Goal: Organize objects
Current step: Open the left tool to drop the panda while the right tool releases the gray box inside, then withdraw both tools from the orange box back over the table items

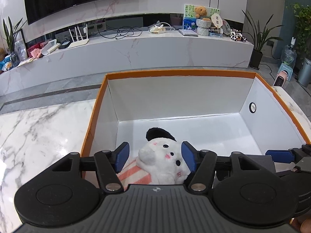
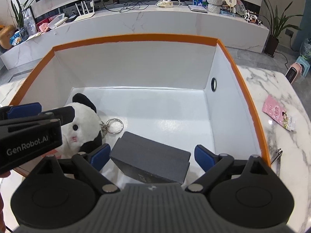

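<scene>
A white-and-black plush panda (image 1: 163,159) lies on the floor of the white box with an orange rim (image 1: 180,72), at its near left. My left gripper (image 1: 155,157) is open around the plush's head, with a clear gap at its left pad (image 1: 122,157). The plush (image 2: 81,130) has a metal key ring (image 2: 114,126) on a short chain. A dark grey box (image 2: 151,161) rests tilted inside the orange-rimmed box (image 2: 136,37), near the front. My right gripper (image 2: 152,157) stands open around the grey box, both pads clear of it.
The orange-rimmed box stands on a marble table (image 1: 38,136). Right of it on the table lie a pink packet (image 2: 278,114) and a small metal tool (image 2: 278,155). The left gripper (image 2: 46,112) shows at the right wrist view's left edge. A cluttered TV shelf (image 1: 136,44) runs behind.
</scene>
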Motion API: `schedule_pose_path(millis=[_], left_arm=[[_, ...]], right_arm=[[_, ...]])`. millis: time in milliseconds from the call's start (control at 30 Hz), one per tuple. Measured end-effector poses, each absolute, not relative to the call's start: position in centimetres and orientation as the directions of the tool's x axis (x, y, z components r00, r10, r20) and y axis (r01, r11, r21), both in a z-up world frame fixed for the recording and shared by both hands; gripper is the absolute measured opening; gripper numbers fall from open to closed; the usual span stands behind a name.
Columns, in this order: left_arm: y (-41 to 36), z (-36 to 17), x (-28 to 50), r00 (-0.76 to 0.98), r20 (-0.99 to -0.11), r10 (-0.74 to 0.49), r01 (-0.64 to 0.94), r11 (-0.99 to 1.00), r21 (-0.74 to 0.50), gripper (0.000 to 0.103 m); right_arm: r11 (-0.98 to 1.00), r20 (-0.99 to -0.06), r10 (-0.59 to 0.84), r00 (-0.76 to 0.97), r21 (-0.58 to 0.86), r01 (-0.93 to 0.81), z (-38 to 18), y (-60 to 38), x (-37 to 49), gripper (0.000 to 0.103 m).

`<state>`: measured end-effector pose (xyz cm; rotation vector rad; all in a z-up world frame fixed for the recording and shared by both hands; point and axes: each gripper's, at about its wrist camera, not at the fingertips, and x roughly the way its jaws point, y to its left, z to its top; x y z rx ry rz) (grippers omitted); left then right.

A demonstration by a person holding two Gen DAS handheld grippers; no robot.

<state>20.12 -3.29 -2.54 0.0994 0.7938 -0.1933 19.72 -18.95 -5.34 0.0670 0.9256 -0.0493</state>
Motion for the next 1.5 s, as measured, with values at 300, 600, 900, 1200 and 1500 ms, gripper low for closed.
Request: schedule_pose_path(millis=[300, 600, 900, 1200, 1500], left_arm=[[-3.3, -1.8, 19.6, 0.699, -0.704, -0.130, 0.209, 0.978, 0.027, 0.071], [-3.0, 1.2, 17.4, 0.735, -0.667, -0.122, 0.199, 0.979, 0.041, 0.072], [-2.0, 3.9, 10.8, 0.767, -0.634, -0.098, 0.199, 0.976, 0.089, 0.080], [-1.1, -0.5, 3.2, 0.693, -0.717, -0.077, 0.241, 0.962, 0.130, 0.080], [1.0, -4.7, -0.3, 0.622, -0.775, -0.111, 0.244, 0.968, 0.057, 0.080]], right_arm=[[0.999, -0.771, -0.020, 0.636, 0.002, 0.034, -4.1, -18.3, 19.2, 0.099], [0.999, -0.716, -0.027, 0.698, -0.003, 0.036, -1.0, -19.2, 16.5, 0.101], [1.000, -0.655, 0.019, 0.756, 0.029, 0.000, 3.8, -20.1, 9.2, 0.102], [0.993, -0.680, 0.118, 0.723, 0.086, -0.082, 2.2, -20.3, 0.7, 0.102], [0.983, -0.763, 0.171, 0.624, 0.174, -0.057, -3.1, -21.6, -4.2, 0.102]])
